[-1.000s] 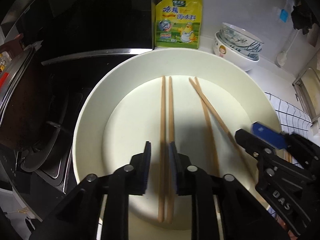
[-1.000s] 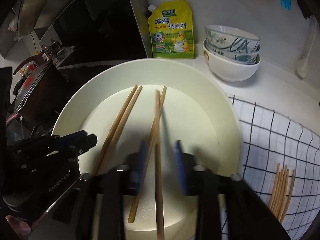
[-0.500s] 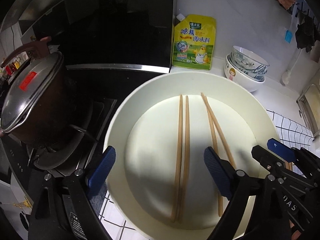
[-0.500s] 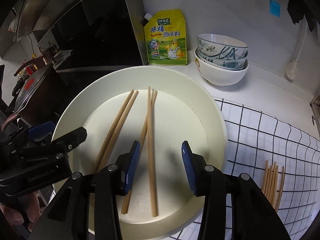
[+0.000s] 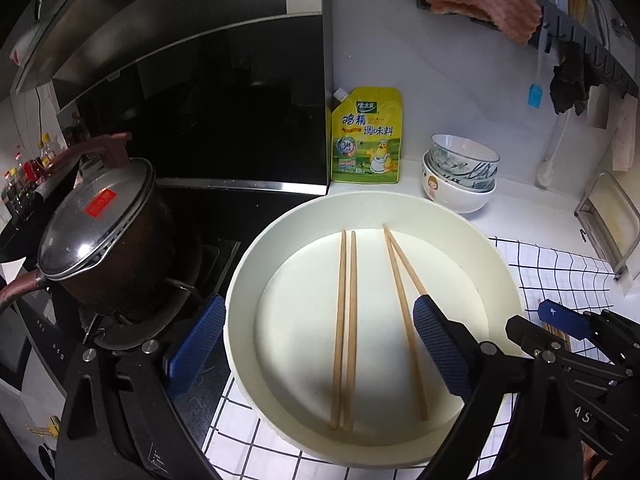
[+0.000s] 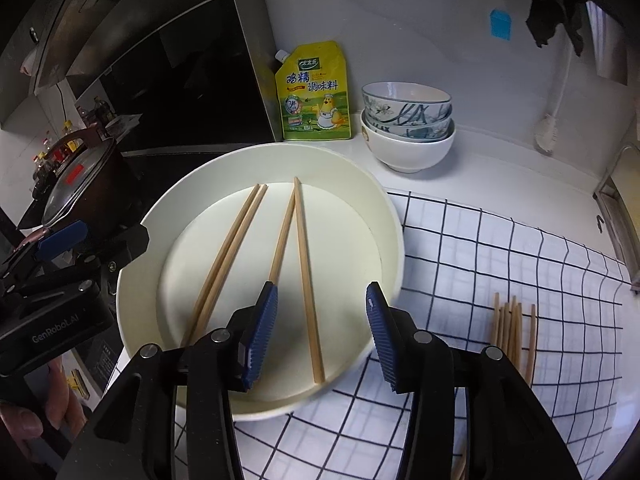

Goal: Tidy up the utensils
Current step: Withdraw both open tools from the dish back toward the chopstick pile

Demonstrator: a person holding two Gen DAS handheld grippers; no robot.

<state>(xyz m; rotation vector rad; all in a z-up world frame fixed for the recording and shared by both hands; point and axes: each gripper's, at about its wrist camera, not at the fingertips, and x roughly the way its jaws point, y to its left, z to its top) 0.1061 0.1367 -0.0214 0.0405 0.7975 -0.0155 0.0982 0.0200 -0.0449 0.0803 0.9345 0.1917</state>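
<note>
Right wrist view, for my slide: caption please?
Open right gripper above two chopstick pairs in a cream plate.

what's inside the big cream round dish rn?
Four wooden chopsticks lie flat in the cream round dish: a parallel pair and a splayed pair meeting at the far tips. The right tongs cover part of the near floor.

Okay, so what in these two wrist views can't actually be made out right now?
- Bundle of wooden chopsticks on the checked cloth: near ends hidden behind the right tool in the right wrist view; exact count unclear.
- Same bundle, left wrist view: almost wholly hidden by the right tool's body.
- Small bottles beyond the lidded dark pot: too small to identify.
- Metal rack: cut off by the fisheye edge.
</note>
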